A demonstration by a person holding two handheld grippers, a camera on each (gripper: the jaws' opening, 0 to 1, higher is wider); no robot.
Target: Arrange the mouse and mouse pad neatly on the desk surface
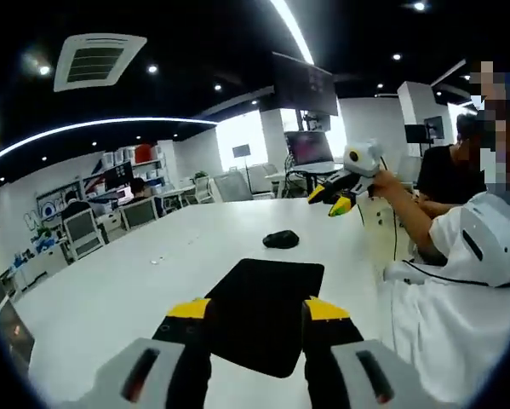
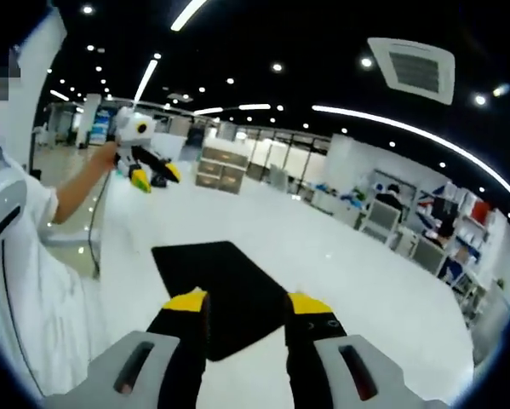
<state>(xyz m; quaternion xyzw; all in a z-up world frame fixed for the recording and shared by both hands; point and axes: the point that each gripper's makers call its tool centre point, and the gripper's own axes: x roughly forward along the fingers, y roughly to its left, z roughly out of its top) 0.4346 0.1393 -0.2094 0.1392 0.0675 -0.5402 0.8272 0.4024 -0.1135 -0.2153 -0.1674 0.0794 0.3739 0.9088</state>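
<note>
We see left gripper (image 1: pixel 256 313) jaws apart, holding nothing, above mouse pad (image 1: pixel 263 311) | right gripper (image 2: pixel 247 308) likewise parted, empty | mouse (image 1: pixel 281 239) on white surface (image 1: pixel 110 290) beyond pad.

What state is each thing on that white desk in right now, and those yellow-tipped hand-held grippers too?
Mouse pad: lying flat on the desk, nothing on it.
Mouse: sitting on the desk beyond the pad, apart from it.
Left hand-held gripper: open, empty.
Right hand-held gripper: open, empty.

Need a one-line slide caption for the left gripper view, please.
Left gripper open above the black rectangular mouse pad on the white desk, small black mouse beyond.
</note>
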